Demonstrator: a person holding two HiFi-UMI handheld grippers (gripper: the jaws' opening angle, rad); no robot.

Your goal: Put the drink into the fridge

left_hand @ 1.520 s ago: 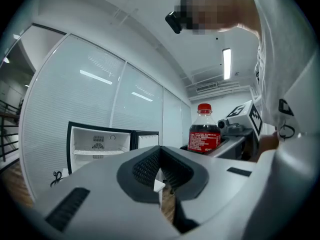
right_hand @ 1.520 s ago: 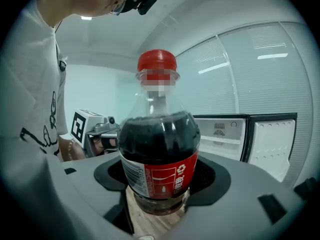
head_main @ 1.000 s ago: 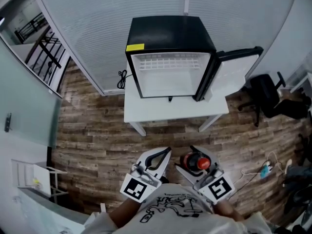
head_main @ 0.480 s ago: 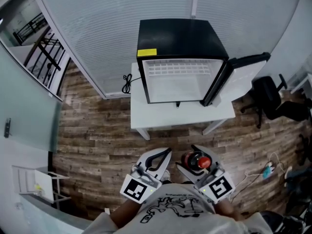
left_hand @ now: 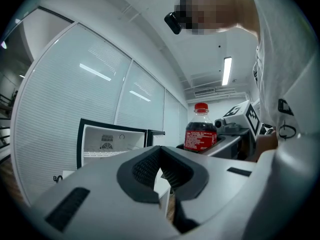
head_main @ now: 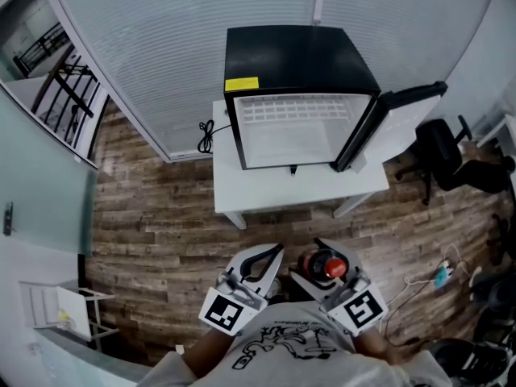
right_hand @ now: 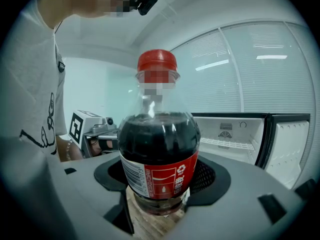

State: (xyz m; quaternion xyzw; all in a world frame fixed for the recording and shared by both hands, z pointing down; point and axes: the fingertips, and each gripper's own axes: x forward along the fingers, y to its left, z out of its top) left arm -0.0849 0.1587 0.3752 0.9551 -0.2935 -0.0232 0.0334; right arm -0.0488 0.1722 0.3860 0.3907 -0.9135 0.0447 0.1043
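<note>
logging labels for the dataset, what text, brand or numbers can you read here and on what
No text reads clearly in any view.
Bottle, red label: barcode and recycling sign show, print too small.
Fridge, yellow sticker: too small.
Shirt print: unreadable scrawl.
Marker cubes: square patterns only, no words.

we face a white desk (head_main: 266,190) at 12 o'clock on wood-plank floor (head_main: 153,224), blinded glass walls (head_main: 161,47) behind, black office chair (head_main: 439,156) at 2 o'clock.
</note>
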